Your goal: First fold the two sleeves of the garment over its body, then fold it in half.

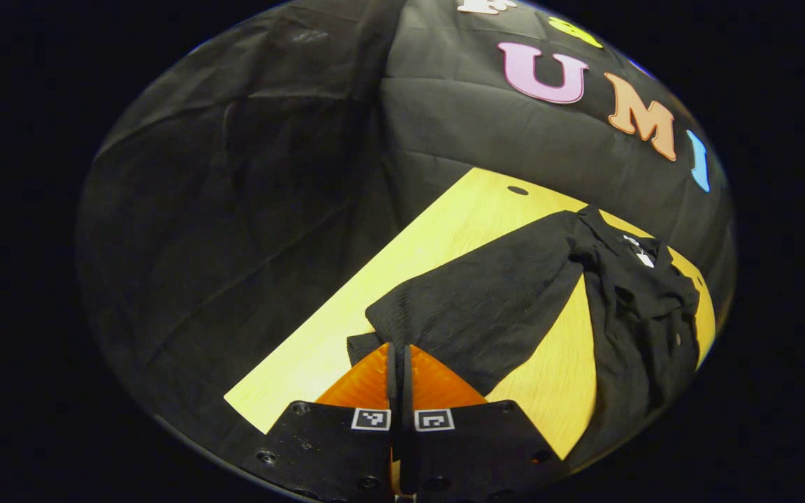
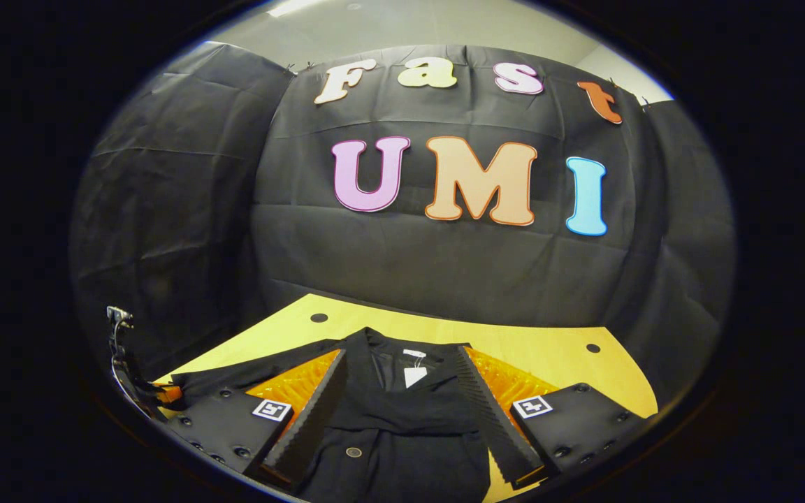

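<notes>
Black garment (image 1: 514,300) sleeve pinched by left gripper (image 1: 398,356), right gripper (image 2: 402,391) spread above collar.

Left claw (image 1: 398,360) pinching garment sleeve (image 1: 486,300)

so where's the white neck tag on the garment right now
In the right gripper view the white neck tag sits inside the collar of the black garment, between the open right tongs, on the yellow table.

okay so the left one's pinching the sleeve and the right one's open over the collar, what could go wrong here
1. The left gripper seems to pinch only the sleeve at its cuff edge; lifted fast, the fabric may slip out.
2. The garment body is already rumpled, so a folded sleeve might land crooked.
3. The right gripper, open over the collar, holds nothing down, so the body could drag across the table.
</notes>
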{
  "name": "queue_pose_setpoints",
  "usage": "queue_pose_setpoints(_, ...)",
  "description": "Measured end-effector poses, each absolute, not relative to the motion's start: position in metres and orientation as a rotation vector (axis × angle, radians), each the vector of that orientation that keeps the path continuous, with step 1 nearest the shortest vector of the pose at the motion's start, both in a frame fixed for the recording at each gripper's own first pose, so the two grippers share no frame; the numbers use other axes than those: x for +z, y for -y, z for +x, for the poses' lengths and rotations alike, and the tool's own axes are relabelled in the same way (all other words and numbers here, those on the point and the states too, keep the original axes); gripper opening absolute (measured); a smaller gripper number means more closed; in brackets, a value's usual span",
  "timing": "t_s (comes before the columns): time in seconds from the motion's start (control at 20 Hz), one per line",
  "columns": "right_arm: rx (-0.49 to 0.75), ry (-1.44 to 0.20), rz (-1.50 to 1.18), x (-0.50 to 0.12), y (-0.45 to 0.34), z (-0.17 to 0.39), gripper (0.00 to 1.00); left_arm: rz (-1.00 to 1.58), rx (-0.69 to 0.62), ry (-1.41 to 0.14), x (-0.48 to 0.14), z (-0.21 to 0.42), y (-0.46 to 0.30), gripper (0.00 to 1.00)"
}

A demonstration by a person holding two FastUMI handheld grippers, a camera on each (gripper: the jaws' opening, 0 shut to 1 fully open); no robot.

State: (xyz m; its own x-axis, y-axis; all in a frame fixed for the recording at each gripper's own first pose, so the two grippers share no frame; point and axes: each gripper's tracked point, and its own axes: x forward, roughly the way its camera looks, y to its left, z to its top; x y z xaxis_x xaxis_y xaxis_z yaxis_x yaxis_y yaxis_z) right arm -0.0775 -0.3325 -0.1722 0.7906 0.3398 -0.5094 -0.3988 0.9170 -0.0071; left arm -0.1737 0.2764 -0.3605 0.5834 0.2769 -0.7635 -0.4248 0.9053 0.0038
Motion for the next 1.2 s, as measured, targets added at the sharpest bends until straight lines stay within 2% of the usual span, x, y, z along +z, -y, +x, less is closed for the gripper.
queue_pose_setpoints(0.25,0.391,-0.505,-0.101,-0.161,0.355,-0.070,0.99,-0.231,0.396,-0.796,-0.318,-0.143,-0.264,0.00)
queue_pose_setpoints(0.55,0.364,-0.482,-0.074,-0.158,0.393,-0.056,1.00,-0.163,0.223,-0.674,-0.255,-0.062,-0.192,0.00)
queue_pose_setpoints(1.2,0.167,-0.496,0.004,-0.165,0.530,-0.046,1.00,-0.063,-0.113,-0.647,-0.234,0.031,-0.002,0.00)
